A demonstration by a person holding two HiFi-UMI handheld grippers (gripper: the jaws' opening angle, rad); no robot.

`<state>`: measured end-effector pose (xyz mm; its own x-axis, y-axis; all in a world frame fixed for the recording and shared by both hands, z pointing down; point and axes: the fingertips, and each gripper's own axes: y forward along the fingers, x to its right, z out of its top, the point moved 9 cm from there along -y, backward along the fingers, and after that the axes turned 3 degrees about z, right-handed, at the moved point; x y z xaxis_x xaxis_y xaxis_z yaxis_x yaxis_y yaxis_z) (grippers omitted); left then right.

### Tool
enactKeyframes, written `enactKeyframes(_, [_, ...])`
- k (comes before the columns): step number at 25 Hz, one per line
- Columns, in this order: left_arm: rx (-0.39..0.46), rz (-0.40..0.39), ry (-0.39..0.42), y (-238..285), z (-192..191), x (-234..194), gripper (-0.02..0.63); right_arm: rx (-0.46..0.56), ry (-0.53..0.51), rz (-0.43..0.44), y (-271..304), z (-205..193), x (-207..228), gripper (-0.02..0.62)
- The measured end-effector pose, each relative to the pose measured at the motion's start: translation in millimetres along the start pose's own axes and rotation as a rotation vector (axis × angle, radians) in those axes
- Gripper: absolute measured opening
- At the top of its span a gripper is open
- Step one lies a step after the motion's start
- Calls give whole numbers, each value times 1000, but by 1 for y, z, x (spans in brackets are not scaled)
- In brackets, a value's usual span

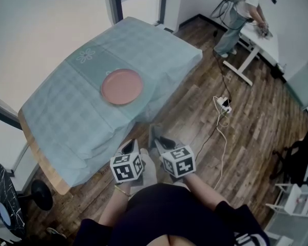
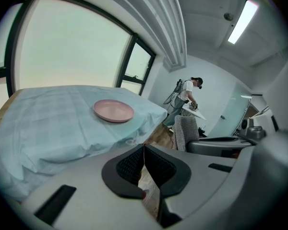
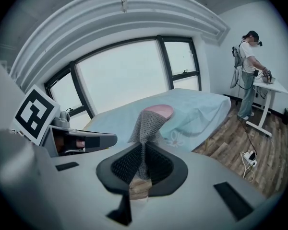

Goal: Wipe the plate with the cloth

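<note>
Head view: the pink plate point(image 1: 121, 86) lies on the counter point(image 1: 40, 157), on the pale tablecloth point(image 1: 66, 111) that covers it. It is well apart from the left gripper point(image 1: 128, 146) and right gripper point(image 1: 161, 141), both held off the near edge.

Left gripper view: its jaws are closed on nothing, so nothing is placed to steady the plate. A wipe could shove it across the loose tablecloth (probably a slippery base).

Right gripper view: the jaws clamp only a narrow fold of the grey cloth point(image 3: 146, 123), which stands up and hides part of the plate. A hard stroke could tug it free.
</note>
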<state>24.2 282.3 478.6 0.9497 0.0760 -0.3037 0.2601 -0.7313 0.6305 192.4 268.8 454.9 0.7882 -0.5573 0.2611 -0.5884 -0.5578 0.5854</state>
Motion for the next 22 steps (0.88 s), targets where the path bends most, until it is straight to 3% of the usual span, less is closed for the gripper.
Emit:
enactKeyframes(12, [4, 23, 0, 64, 84, -37, 17, 6, -15, -11, 70, 81, 38, 32])
enactKeyframes(22, [-24, 51, -26, 100, 119, -72, 17, -3, -12, 10, 120, 121, 52, 32])
